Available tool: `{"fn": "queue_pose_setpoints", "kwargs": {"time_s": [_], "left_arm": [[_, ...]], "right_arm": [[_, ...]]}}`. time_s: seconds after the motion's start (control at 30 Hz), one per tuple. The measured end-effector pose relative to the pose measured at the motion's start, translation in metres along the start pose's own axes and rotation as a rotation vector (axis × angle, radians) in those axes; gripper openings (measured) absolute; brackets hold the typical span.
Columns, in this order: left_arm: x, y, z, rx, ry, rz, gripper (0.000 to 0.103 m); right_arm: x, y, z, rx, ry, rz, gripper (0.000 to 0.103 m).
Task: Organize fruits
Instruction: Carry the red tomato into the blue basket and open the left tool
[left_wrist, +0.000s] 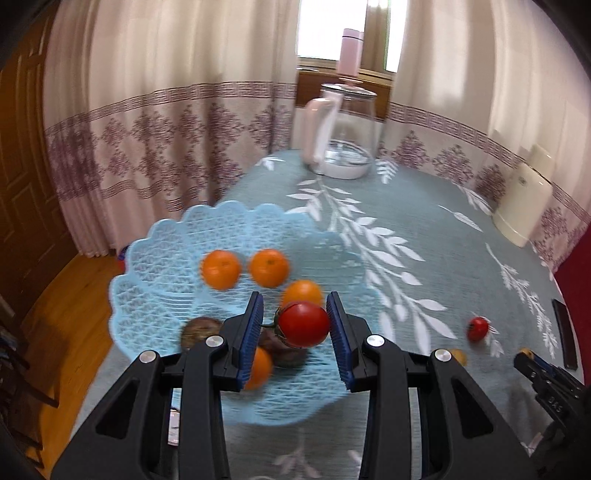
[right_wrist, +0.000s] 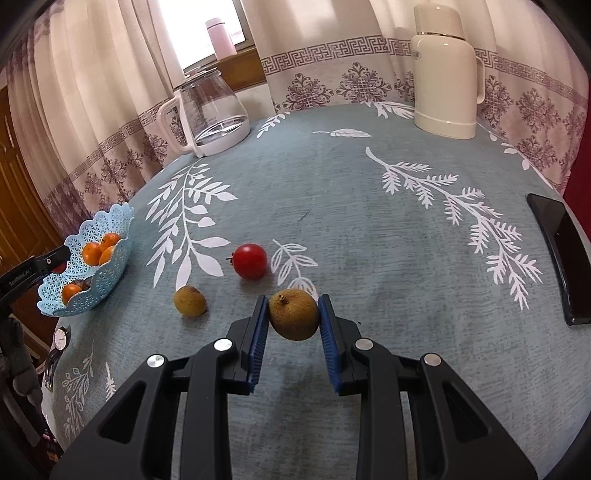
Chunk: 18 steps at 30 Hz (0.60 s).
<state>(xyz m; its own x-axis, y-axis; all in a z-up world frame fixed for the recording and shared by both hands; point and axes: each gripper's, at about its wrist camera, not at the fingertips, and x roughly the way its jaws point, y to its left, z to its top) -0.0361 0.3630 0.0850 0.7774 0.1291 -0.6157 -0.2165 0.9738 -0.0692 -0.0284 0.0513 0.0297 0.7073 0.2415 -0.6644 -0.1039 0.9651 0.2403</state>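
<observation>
My left gripper (left_wrist: 295, 321) hovers open over the light blue lattice basket (left_wrist: 155, 280). A red tomato (left_wrist: 303, 324) sits between its blue pads, against the right pad with a gap to the left one. The basket holds several oranges (left_wrist: 269, 267) and brown fruits (left_wrist: 197, 330). My right gripper (right_wrist: 293, 314) is shut on a brown round fruit (right_wrist: 293, 319) just above the tablecloth. A second tomato (right_wrist: 250, 260) and a smaller brown fruit (right_wrist: 190, 301) lie on the cloth to its left. The basket (right_wrist: 107, 275) stands at the table's left edge.
A glass kettle (right_wrist: 212, 110) stands at the back and a cream thermos (right_wrist: 445, 74) at the back right. A black phone (right_wrist: 557, 254) lies at the right edge and a wristwatch (right_wrist: 61, 338) at the left edge. Curtains surround the table.
</observation>
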Motion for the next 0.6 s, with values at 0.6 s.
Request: {"fn": "queue_pose_setpoints", "kwargs": {"time_s": [0.6], "left_arm": [[0.011, 0.053, 0.002, -0.09, 0.015, 0.073, 0.037]], "right_arm": [[0.002, 0.015, 0.0, -0.028, 0.009, 0.006, 0.028]]}}
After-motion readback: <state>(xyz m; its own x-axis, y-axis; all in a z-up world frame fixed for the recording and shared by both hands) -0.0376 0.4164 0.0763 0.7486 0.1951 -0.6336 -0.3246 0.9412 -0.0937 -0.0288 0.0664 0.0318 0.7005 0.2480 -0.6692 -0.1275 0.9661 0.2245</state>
